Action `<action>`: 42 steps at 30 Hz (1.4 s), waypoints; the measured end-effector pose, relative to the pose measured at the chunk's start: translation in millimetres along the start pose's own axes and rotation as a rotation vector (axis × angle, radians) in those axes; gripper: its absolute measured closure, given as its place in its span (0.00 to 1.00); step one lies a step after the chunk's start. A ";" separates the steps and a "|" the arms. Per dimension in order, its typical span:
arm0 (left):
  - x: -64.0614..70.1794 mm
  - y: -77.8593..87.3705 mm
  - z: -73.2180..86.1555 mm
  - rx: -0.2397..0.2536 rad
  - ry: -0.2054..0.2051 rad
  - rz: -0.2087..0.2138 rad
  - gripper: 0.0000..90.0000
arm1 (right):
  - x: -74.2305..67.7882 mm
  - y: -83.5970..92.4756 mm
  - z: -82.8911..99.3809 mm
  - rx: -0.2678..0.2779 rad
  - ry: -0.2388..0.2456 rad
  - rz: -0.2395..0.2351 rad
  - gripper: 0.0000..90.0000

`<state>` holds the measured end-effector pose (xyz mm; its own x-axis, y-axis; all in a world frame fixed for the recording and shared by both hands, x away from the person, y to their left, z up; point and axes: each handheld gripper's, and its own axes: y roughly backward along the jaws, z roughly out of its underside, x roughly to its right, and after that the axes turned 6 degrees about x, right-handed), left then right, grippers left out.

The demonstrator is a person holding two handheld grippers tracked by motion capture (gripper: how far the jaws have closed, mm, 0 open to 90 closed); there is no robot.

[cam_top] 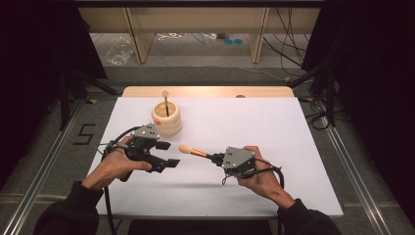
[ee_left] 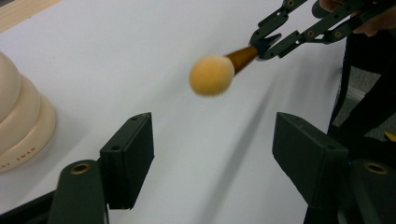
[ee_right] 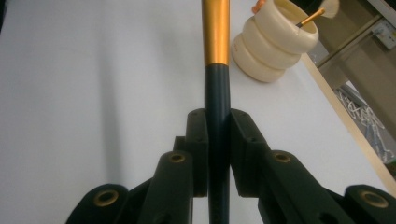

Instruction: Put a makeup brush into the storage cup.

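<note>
- In the high view we look forward and down from above the person's side, taking in the whole white table (cam_top: 274,127) and the floor beyond it.
- In the left gripper view we sit low and close over the table (ee_left: 116,56), looking between two spread jaws toward the brush (ee_left: 219,70) and the right gripper (ee_left: 268,44) farther off.
- In the right gripper view we look along the brush (ee_right: 217,56), very near, toward the far edge.
- All three views share the ribbed cup (cam_top: 167,117) (ee_left: 18,121) (ee_right: 275,39) and the brush (cam_top: 192,151).
</note>
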<state>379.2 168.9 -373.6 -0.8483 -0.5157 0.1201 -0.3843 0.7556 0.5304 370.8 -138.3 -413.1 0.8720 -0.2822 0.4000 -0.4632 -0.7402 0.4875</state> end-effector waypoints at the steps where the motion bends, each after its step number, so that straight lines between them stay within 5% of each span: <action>1: 0.6 -0.4 2.6 0.016 0.009 -0.009 0.33 | 1.6 0.6 0.6 0.018 -0.024 0.007 0.88; 8: 4.6 -2.8 14.8 0.172 0.080 -0.035 0.33 | 11.5 5.2 4.2 0.157 -0.203 0.002 0.88; 13: 9.6 -8.4 20.2 0.253 0.090 -0.048 0.32 | 14.5 7.1 5.0 0.228 -0.278 -0.003 0.88; 22: 15.5 -20.4 21.4 0.347 0.114 -0.049 0.32 | 13.6 5.9 4.1 0.265 -0.309 -0.009 0.88; 40: 22.6 -38.6 11.3 0.406 0.137 -0.023 0.34 | 9.3 -2.1 2.4 0.303 -0.346 -0.027 0.88; 42: 24.0 -40.1 10.8 0.415 0.164 -0.024 0.35 | 8.9 -3.1 2.3 0.303 -0.345 -0.028 0.88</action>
<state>370.3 130.5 -401.1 -0.7812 -0.5672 0.2608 -0.5454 0.8233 0.1568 380.3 -139.9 -412.8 0.9092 -0.4080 0.0828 -0.4159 -0.8811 0.2252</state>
